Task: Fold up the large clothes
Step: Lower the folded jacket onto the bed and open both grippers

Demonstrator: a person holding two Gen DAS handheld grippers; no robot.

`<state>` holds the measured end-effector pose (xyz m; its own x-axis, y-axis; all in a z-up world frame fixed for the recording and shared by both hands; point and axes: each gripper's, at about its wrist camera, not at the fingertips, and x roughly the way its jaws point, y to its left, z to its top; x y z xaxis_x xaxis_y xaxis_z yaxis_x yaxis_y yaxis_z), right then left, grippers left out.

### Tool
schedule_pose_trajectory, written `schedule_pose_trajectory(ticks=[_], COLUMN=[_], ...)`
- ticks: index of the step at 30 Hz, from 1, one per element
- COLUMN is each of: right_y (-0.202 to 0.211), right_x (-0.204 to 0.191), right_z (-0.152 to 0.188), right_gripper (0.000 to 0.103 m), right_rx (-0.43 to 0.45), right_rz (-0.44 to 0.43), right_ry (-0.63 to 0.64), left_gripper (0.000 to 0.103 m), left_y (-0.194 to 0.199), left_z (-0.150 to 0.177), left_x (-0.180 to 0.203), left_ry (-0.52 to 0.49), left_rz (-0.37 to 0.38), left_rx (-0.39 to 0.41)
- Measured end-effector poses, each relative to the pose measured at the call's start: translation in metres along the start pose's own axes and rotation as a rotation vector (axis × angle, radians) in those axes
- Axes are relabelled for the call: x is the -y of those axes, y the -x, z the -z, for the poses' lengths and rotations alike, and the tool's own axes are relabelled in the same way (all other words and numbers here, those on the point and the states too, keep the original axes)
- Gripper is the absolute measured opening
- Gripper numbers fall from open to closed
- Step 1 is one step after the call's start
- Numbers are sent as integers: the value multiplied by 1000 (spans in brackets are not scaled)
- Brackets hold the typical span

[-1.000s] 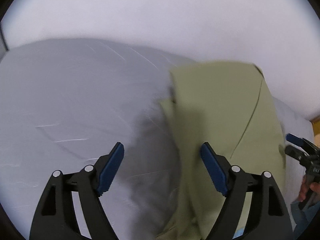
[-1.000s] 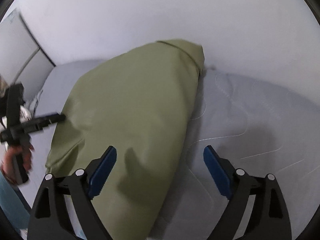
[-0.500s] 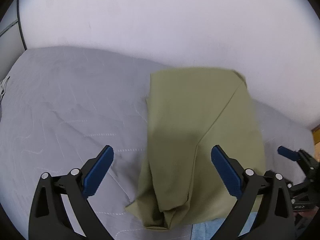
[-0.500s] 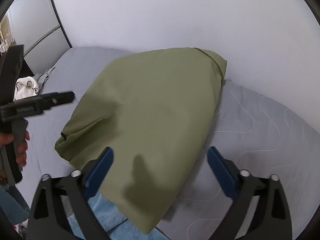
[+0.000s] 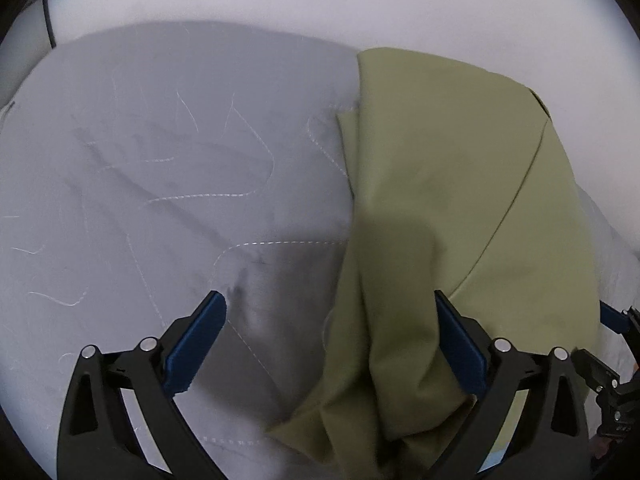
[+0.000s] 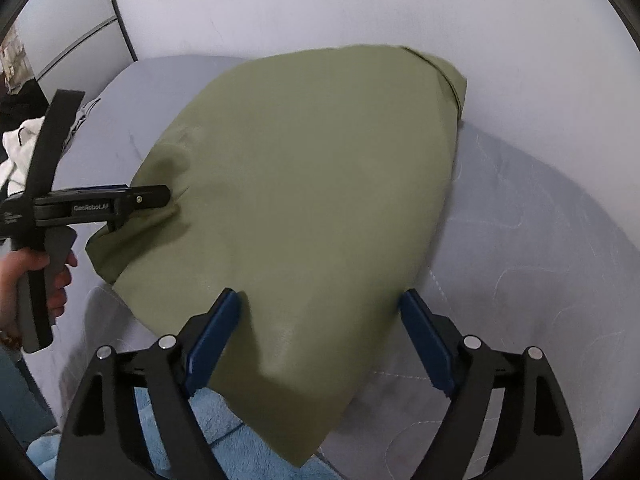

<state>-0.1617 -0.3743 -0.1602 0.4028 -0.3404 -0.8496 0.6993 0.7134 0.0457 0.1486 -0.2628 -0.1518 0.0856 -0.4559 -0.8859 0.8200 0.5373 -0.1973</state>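
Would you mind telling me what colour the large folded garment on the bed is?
Plain olive green, no pattern. The garment shows best in the right wrist view.

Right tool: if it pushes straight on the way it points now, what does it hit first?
Most likely the olive garment: the open right tool has its near fold between its pads, though depth is unclear.

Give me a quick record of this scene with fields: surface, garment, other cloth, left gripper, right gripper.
surface: grey quilted bed cover
garment: olive green cloth, folded, lying on the cover
other cloth: light blue fabric under the garment's near edge
left gripper: open, over the garment's near left edge, holding nothing
right gripper: open, garment edge between its jaws, not pinched
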Motion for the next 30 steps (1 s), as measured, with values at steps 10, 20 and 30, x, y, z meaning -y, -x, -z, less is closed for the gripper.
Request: schedule_pose_trajectory(ticks=[10,20,30], right_y=[-8,35,0], right_x=[2,-16,-69], right_z=[3,-25,-45], right_gripper=[83,84,84], right_rx=[-21,41,-8], right_rz=[-5,-65,-206], right_ry=[16,81,173], left_gripper=[98,96,94], left_y=[-7,71,79], left_z=[-6,20,57], left_x=[-30,-35,-76], left_ry=[-41,-61,6], left_rz=[75,2,-86], left_rx=[-45,58,18])
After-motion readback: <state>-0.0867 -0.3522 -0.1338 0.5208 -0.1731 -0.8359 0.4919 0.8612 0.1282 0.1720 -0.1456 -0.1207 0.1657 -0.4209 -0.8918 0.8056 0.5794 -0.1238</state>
